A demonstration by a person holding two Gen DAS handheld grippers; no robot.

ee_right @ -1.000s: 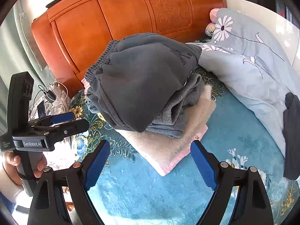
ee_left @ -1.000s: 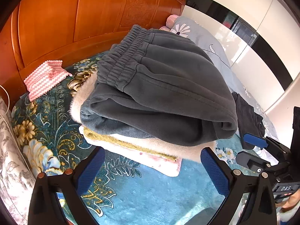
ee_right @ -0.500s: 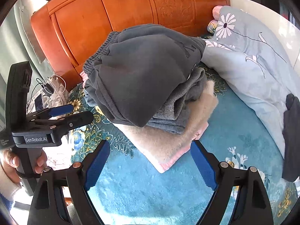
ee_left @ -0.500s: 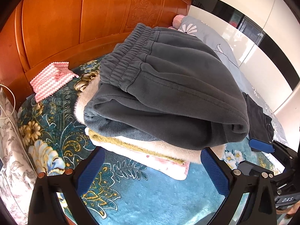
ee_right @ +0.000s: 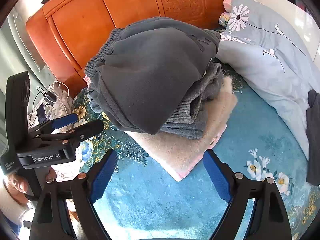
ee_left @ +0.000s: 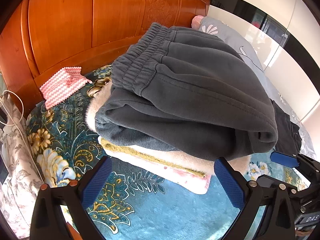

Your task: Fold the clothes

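Note:
Folded dark grey sweatpants [ee_left: 190, 92] [ee_right: 152, 74] lie on top of a stack: a grey knit garment [ee_right: 192, 118] and a cream fluffy garment with a pink edge [ee_left: 180, 166] [ee_right: 186, 144] sit beneath, all on the teal floral bedspread [ee_left: 160, 210]. My left gripper [ee_left: 163, 170] stands open just short of the stack's near edge, nothing between its blue pads. It also shows at the left of the right wrist view, as the left gripper [ee_right: 80, 124], held by a hand. My right gripper [ee_right: 160, 160] is open too, in front of the stack's corner, holding nothing.
An orange wooden headboard [ee_left: 90, 20] rises behind the stack. A pink zigzag cloth [ee_left: 62, 84] lies at its foot. A pale blue flowered duvet [ee_right: 270, 50] and a dark garment [ee_right: 314, 136] lie to the right. Cables and a phone [ee_right: 50, 100] sit at the bed's left edge.
Both cameras have drawn slightly nearer to the stack, which now looks larger and lower in frame. Both grippers stayed open and empty.

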